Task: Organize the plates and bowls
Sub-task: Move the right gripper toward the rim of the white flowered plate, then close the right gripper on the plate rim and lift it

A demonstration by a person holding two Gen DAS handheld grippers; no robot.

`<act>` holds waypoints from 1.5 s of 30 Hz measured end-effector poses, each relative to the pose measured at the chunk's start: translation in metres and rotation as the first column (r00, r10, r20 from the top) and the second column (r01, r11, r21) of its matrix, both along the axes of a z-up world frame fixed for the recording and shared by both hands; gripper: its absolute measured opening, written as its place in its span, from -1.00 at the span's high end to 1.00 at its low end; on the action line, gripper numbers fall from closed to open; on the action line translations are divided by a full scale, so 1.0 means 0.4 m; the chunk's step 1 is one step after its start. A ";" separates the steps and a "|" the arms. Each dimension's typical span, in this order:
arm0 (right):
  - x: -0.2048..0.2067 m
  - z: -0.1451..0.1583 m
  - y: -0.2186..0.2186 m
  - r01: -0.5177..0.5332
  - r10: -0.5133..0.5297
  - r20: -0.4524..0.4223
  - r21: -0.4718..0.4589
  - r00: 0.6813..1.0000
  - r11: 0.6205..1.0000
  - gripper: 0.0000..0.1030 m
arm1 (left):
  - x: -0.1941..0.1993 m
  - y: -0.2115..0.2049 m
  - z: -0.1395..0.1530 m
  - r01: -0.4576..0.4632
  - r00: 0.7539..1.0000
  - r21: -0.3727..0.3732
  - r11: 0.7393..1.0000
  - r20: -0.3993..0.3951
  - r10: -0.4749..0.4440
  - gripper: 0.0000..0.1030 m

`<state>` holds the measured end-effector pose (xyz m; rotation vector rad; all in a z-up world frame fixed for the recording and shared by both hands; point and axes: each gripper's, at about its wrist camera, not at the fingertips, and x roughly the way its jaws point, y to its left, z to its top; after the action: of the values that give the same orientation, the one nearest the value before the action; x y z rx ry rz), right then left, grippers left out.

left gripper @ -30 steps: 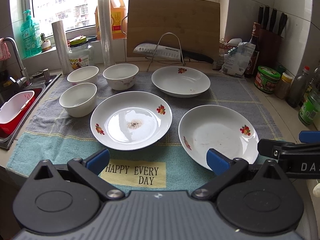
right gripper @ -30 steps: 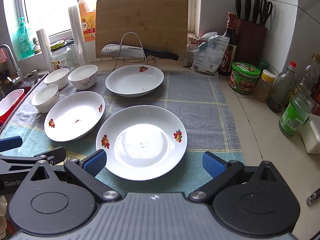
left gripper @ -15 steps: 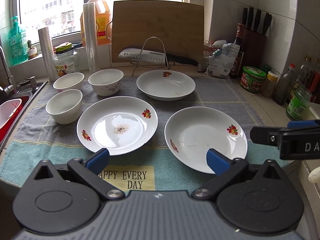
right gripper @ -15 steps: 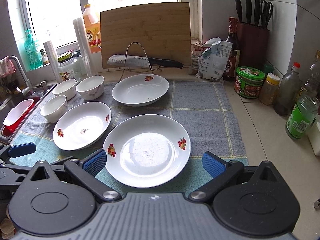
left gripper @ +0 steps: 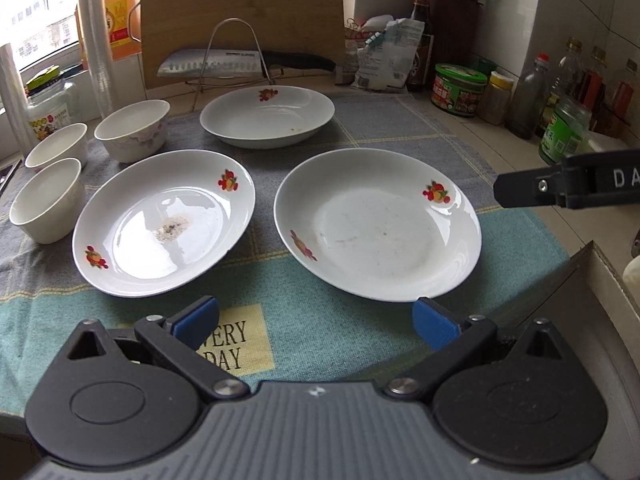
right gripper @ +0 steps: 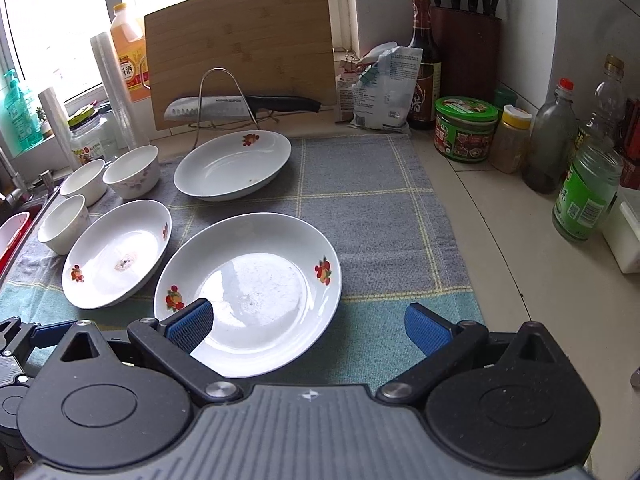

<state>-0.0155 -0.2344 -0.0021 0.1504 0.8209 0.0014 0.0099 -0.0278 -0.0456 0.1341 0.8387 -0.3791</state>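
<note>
Left gripper with blue pads (left gripper: 316, 318) spread wide, empty, low over the teal end of the checked grey-and-teal cloth mat (left gripper: 400, 128), facing the dishes. Right gripper with blue pads (right gripper: 308, 326) also spread wide, gripping nothing — left pad in front of the near rim of the near right white fruit-print plate (right gripper: 250, 296), contact not clear.

Three shallow white plates with fruit decals on the mat: near right one as above, near left white plate with a brown residue spot (left gripper: 164, 222) just beside it, apart; far white plate (left gripper: 267, 116) behind both, in front of the wire knife stand holding a steel cleaver (left gripper: 216, 65).

Three small white ceramic bowls (left gripper: 90, 152) clustered upright at the mat's left side, near the left plate, none stacked.

Upright bamboo cutting board (right gripper: 240, 46) against the window ledge — green-lidded jar (right gripper: 466, 128) and bottles off the mat to the right.
</note>
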 end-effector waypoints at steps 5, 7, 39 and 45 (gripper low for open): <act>0.019 -0.029 0.001 0.028 -0.028 -0.035 -0.015 0.999 0.999 -1.00 | 0.031 -0.013 -0.050 0.079 0.997 0.023 0.997 -0.028 -0.078 -0.99; 0.024 -0.038 0.001 0.038 -0.039 -0.045 -0.017 0.998 0.999 -1.00 | 0.041 -0.019 -0.065 0.112 0.993 0.029 0.993 -0.032 -0.111 -0.98; 0.187 -0.164 -0.028 -0.056 0.064 -0.208 0.047 0.976 0.997 -1.00 | 0.102 -0.076 -0.132 0.319 0.945 0.018 0.947 0.062 -0.320 -0.99; 0.252 -0.206 -0.045 -0.139 0.148 -0.286 0.051 0.947 0.989 -1.00 | 0.093 -0.078 -0.129 0.292 0.954 0.018 0.956 0.068 -0.292 -0.99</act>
<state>0.0853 -0.2522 -0.0845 0.1206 1.1235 0.1319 0.0471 -0.0591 -0.0972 0.2788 0.7524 -0.6462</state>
